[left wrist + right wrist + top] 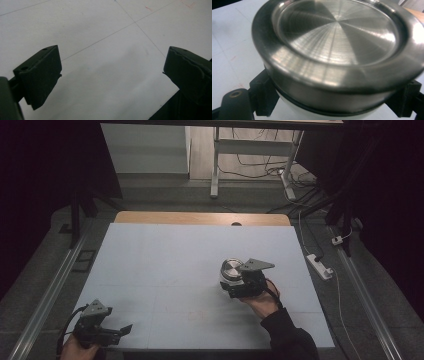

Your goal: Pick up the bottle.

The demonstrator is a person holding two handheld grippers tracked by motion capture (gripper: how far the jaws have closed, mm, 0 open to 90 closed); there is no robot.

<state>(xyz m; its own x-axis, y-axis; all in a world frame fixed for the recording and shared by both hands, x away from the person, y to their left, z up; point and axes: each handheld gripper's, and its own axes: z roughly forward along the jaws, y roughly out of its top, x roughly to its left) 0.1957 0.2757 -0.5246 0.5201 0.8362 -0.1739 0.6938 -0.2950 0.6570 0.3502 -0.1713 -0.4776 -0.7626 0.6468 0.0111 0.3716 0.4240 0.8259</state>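
I see my right gripper (234, 281) over the right half of the table (165, 285), with its jaws clamped on a round jar (231, 272). The jar has a shiny metal lid (337, 37) and a white body (322, 115) under it (a thin dark ring sits between the two). In the right gripper view the jaws press on the jar from both sides, just under the lid. The jar tips a little toward me. My left gripper (122, 330) is at the near left corner of the table, well apart from the jar. Its jaws stand wide apart, and between them I see just the bare pale table top.
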